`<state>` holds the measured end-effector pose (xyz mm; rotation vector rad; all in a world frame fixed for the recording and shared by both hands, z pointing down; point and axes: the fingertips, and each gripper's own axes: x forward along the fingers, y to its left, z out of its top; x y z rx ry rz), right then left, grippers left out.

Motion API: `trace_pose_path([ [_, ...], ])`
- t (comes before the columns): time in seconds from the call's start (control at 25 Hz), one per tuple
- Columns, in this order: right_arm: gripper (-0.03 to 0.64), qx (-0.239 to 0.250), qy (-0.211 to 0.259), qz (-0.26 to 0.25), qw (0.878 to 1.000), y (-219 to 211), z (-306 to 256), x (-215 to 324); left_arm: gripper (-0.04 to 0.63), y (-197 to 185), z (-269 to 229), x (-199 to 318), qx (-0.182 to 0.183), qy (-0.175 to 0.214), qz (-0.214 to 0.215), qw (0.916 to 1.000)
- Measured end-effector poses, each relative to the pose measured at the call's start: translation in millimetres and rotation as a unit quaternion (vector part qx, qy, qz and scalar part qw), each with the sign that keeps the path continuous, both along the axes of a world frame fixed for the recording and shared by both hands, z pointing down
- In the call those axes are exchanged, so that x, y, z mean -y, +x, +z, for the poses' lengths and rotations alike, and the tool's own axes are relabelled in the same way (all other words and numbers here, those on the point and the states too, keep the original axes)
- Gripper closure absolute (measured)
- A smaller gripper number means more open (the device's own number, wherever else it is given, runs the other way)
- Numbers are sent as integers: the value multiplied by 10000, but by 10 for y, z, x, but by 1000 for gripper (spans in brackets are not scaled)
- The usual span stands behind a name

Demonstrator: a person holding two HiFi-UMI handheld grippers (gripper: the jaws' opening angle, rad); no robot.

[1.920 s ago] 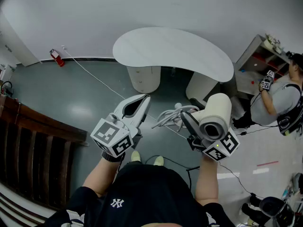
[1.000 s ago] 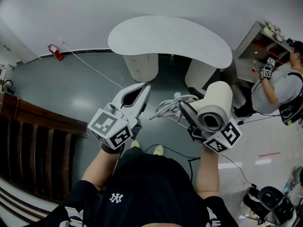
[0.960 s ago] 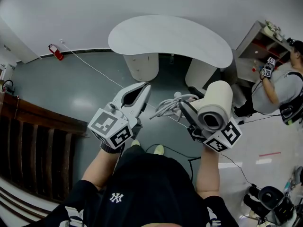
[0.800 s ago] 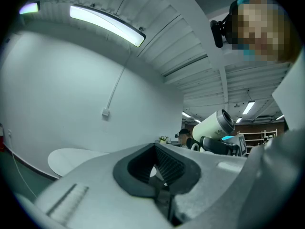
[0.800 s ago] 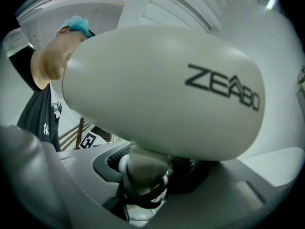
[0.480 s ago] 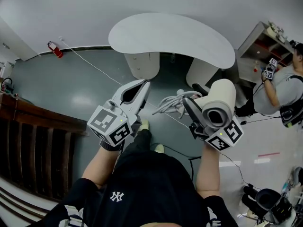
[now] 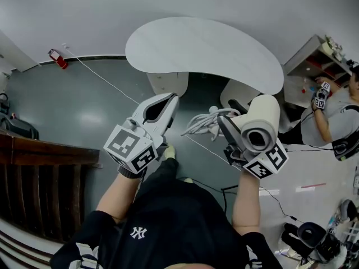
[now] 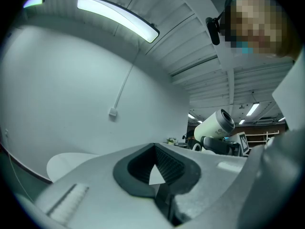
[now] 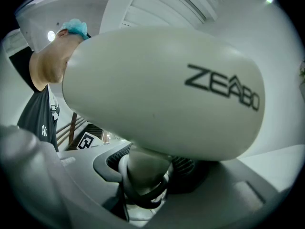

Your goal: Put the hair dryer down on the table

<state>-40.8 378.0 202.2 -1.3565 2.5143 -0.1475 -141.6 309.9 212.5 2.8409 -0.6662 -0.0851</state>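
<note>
A cream hair dryer (image 7: 259,126) with a dark rear grille is held up at the right, its handle clamped in my right gripper (image 7: 231,137); its coiled white cord (image 7: 206,122) hangs out to the left. The right gripper view is filled by the dryer's barrel (image 9: 167,92), with the handle (image 9: 143,171) between the jaws. My left gripper (image 7: 166,106) is shut and holds nothing; in its own view the jaws meet at the tip (image 8: 155,175) and the hair dryer (image 8: 215,125) shows at the right. The white kidney-shaped table (image 7: 202,49) stands ahead, beyond both grippers.
Grey floor lies all around. A red fire extinguisher (image 7: 55,58) stands by the wall at the far left, with a white cable (image 7: 106,82) running across the floor. A dark wooden railing (image 7: 39,172) is at the left. A shelf (image 7: 322,66) and another person (image 7: 336,116) are at the right.
The view has shifted slightly and the table sits a little nearer. Both grippers keep their pose, the dryer still held in the right one.
</note>
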Motion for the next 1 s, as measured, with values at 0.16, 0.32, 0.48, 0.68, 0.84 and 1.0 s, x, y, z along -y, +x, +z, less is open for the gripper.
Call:
trace_pose_path([
  [0.16,391,-20,-37,-9,10000,-48,-23,263,595,-57,-7,297,-26,68,-32,10000],
  [0.32,391,5,-128,32,9999,-6,67,927,595,-40,89,970,25,1,-15,10000],
  [0.48,393,27,-302,97,9995,-24,237,1396,595,-45,197,1432,69,-128,74,9999],
  [0.68,393,-23,-347,164,9993,-15,315,1741,595,13,281,1788,31,-90,199,9998],
  [0.84,393,-80,-460,210,9987,194,366,2113,595,230,353,2148,13,-222,264,9994],
  [1.0,393,-82,-486,194,9986,409,403,2408,595,437,378,2403,43,-233,283,9993],
])
